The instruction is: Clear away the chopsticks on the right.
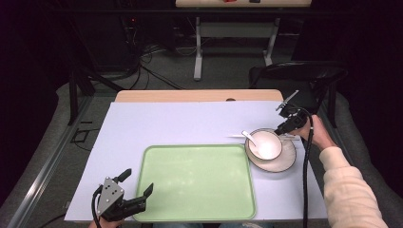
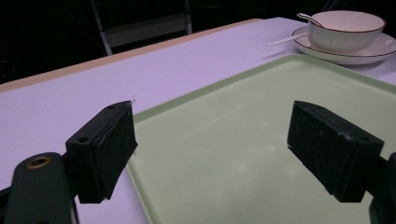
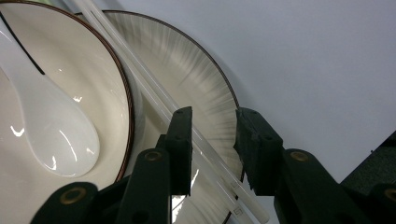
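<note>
Counter (image 1: 142, 123), under a pale sheet, carries everything here. Largest on it is the green tray (image 1: 195, 183), lying at the near middle. To the tray's right, just beside its far right corner, sits the plate (image 1: 285, 161), pale with a dark rim. On the plate stands the white bowl (image 1: 266, 145), and inside the bowl rests a white spoon (image 1: 248, 137) with its handle leaning up over the far left rim. White chopsticks (image 3: 154, 93) lie side by side across the plate, passing close by the bowl's wall; in the high view their tips (image 1: 236, 137) poke out over the sheet to the left of the bowl.

The right gripper (image 3: 212, 144) is at the plate's far right edge, tilted down over it. Its jaws stand a little apart with the chopsticks running between them; the left jaw is right against the sticks, the right one clear of them, so no squeeze shows yet.

The left gripper (image 1: 138, 183) hangs at the tray's near left corner, jaws wide apart and holding nothing, one over the sheet and one over the tray.
</note>
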The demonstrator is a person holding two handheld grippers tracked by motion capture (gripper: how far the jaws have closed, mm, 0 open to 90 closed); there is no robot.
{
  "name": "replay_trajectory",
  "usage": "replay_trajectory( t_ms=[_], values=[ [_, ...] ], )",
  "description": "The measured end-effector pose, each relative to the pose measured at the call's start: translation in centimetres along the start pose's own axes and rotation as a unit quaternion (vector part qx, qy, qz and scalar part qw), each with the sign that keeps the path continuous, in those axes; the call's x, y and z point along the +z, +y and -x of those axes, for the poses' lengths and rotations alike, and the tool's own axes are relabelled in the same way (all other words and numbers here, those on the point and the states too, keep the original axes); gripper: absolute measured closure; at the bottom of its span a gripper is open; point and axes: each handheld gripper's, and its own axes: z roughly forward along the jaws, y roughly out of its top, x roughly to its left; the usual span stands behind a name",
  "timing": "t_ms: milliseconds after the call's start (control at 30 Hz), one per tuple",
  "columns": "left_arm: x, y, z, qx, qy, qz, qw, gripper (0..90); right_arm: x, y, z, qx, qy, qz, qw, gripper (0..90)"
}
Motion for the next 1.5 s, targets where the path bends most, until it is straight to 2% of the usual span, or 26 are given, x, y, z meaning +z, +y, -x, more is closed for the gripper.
replay_trajectory(
  t_ms=[67, 100, 133, 233, 367, 500, 600, 633, 700, 733, 767, 800, 833, 867, 1067, 1333, 1500],
  values=[
    [0.0, 0.0, 0.0, 0.0, 0.001, -0.001, 1.0, 15.4, 0.3, 0.1, 0.1, -0.007, 0.001, -0.004, 1.0, 67.1],
    [0.0, 0.0, 0.0, 0.001, 0.0, -0.001, 1.0, 15.4, 0.4, 0.1, 0.0, -0.002, 0.0, -0.009, 1.0, 67.1],
    [0.0, 0.0, 0.0, 0.001, 0.0, -0.002, 1.0, 15.4, 0.6, 0.1, 0.0, -0.009, 0.001, -0.008, 0.9999, 67.4],
    [0.0, 0.0, 0.0, 0.001, 0.0, -0.001, 1.0, 15.4, 1.0, 0.1, -0.1, -0.008, 0.0, -0.021, 0.9998, 67.8],
    [0.0, 0.0, 0.0, 0.001, -0.001, -0.002, 1.0, 15.4, 1.1, 0.0, 0.1, -0.012, -0.001, -0.018, 0.9998, 68.3],
    [0.0, 0.0, 0.0, 0.0, 0.0, -0.002, 1.0, 15.4, 1.2, 0.0, 0.1, -0.028, -0.009, -0.017, 0.9994, 68.6],
    [0.0, 0.0, 0.0, 0.0, 0.0, -0.002, 1.0, 15.4, 1.3, 0.1, 0.0, -0.024, -0.009, -0.023, 0.9994, 68.7],
    [0.0, 0.0, 0.0, 0.001, 0.0, -0.002, 1.0, 15.4, 1.3, 0.2, 0.1, -0.035, -0.009, -0.02, 0.9991, 68.6],
    [0.0, 0.0, 0.0, 0.001, 0.0, -0.002, 1.0, 15.4, 1.4, 0.2, 0.0, -0.032, -0.008, -0.024, 0.9992, 68.8],
    [0.0, 0.0, 0.0, 0.001, 0.0, -0.002, 1.0, 15.4, 1.5, 0.3, 0.1, -0.047, -0.008, -0.023, 0.9986, 68.9],
    [0.0, 0.0, 0.0, 0.0, 0.0, -0.002, 1.0, 15.4, 1.6, 0.3, -0.1, -0.042, -0.006, -0.027, 0.9987, 69.5],
    [0.0, 0.0, 0.0, 0.001, 0.0, -0.002, 1.0, 15.4, 1.7, 0.4, 0.0, -0.054, -0.004, -0.025, 0.9982, 69.6],
    [0.0, 0.0, 0.0, 0.0, 0.0, -0.001, 1.0, 15.4, 1.8, 0.4, -0.1, -0.052, -0.004, -0.027, 0.9983, 69.6],
    [0.0, 0.0, 0.0, 0.0, 0.0, -0.001, 1.0, 15.4, 1.9, 0.5, 0.1, -0.065, -0.008, -0.027, 0.9975, 69.8],
    [0.0, 0.0, 0.0, 0.0, 0.001, 0.0, 1.0, 15.4, 2.5, 0.5, 0.1, -0.078, -0.006, -0.037, 0.9963, 72.8],
    [-0.1, 0.0, 0.0, 0.0, 0.001, 0.001, 1.0, 15.4, 2.5, 0.3, 0.2, -0.096, -0.013, -0.034, 0.9947, 81.9],
    [-0.1, 0.0, -0.1, 0.001, 0.0, -0.001, 1.0, 15.4, 2.4, 0.2, 0.1, -0.098, -0.014, -0.029, 0.9947, 83.2]
  ],
)
